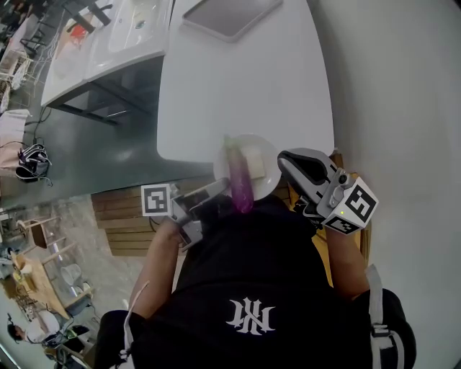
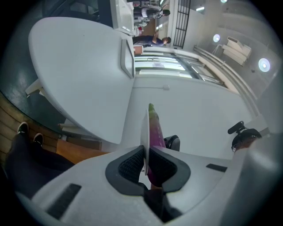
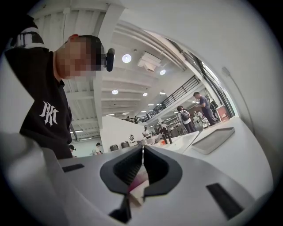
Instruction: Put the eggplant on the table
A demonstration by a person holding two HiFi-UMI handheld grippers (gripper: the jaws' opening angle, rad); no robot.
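Observation:
A purple eggplant [image 1: 238,179] with a green stem lies on a white plate [image 1: 263,155] held over the near edge of the white table [image 1: 238,86]. My left gripper [image 1: 222,189] is shut on the plate's near left rim. In the left gripper view the rim [image 2: 145,128] runs edge-on between the pads, with the eggplant [image 2: 155,130] just beyond them. My right gripper [image 1: 283,161] is shut at the plate's right edge. In its own view the pads [image 3: 142,152] meet with nothing seen between them. A bit of white and pink shows lower in the gap.
A grey tray [image 1: 227,14] lies at the table's far end, also seen as the tray [image 2: 127,57] in the left gripper view. A white counter [image 1: 108,43] stands at the far left. A wooden bench [image 1: 119,216] is below the table edge. People stand in the background hall.

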